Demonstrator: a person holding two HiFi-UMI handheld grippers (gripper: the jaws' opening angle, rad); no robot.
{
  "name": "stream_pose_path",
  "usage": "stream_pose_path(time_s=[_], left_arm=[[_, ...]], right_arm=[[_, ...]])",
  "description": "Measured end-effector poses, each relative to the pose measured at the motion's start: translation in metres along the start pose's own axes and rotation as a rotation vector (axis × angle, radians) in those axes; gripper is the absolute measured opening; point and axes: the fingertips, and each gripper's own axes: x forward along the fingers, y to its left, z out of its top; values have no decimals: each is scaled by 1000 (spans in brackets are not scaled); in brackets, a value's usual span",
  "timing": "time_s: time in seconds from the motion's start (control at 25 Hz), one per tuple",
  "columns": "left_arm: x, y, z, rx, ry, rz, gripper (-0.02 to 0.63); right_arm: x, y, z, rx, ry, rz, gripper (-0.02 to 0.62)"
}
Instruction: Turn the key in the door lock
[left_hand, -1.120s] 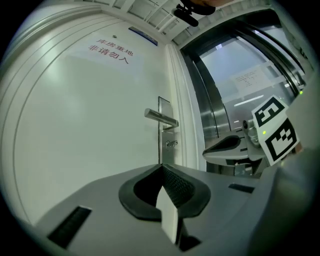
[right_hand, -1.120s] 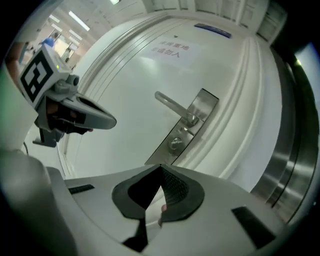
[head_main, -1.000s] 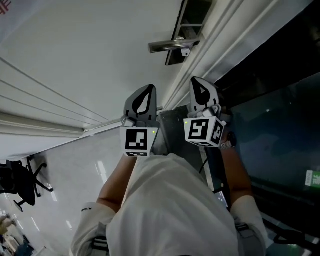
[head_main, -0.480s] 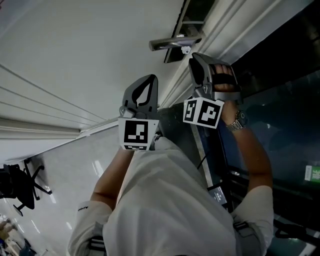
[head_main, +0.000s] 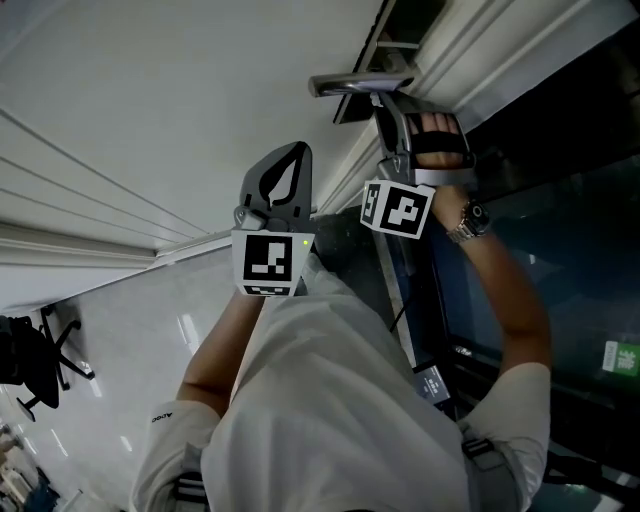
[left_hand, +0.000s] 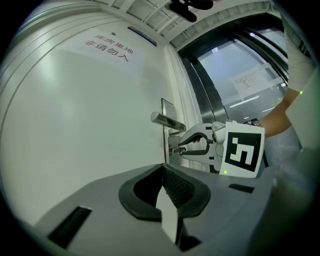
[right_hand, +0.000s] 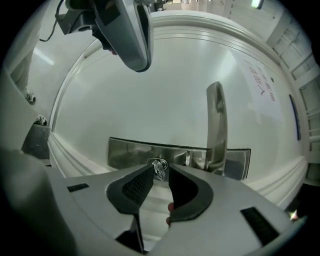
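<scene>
The left claw (left_hand: 163, 170) is closed and empty, short of the white door (left_hand: 90, 115). The right claw (right_hand: 160, 173) is slightly open, with its jaw tips flanking the small shiny key (right_hand: 159, 169). The key juts from the steel lock plate (right_hand: 127, 152) beside the lever handle (right_hand: 216, 120).

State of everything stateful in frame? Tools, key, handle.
left tool: shut, empty, away from the lock.
right tool: open, jaws either side of the key, not clamped.
key: seated in the lock.
door handle: level, untouched.
</scene>
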Motion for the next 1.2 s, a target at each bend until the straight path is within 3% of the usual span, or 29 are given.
stream_pose_path(time_s=[0.2, 0.28, 0.44, 0.96, 1.04, 1.2], left_arm=[[0, 6, -2, -5, 2, 10, 9], [0, 5, -3, -11, 6, 12, 9], [-1, 4, -2, -8, 7, 10, 9], [-3, 6, 0, -8, 12, 33, 9], [-4, 5, -1, -7, 14, 36, 9], [-6, 7, -5, -10, 25, 47, 9]], right_arm=[[7, 4, 3, 0, 17, -5, 83], [7, 2, 3, 40, 19, -26, 26], [8, -1, 1, 189, 22, -39, 20], [8, -13, -4, 1038, 11, 81, 12], [9, -12, -6, 1251, 0, 104, 12], [9, -11, -14, 1775, -29, 154, 11]])
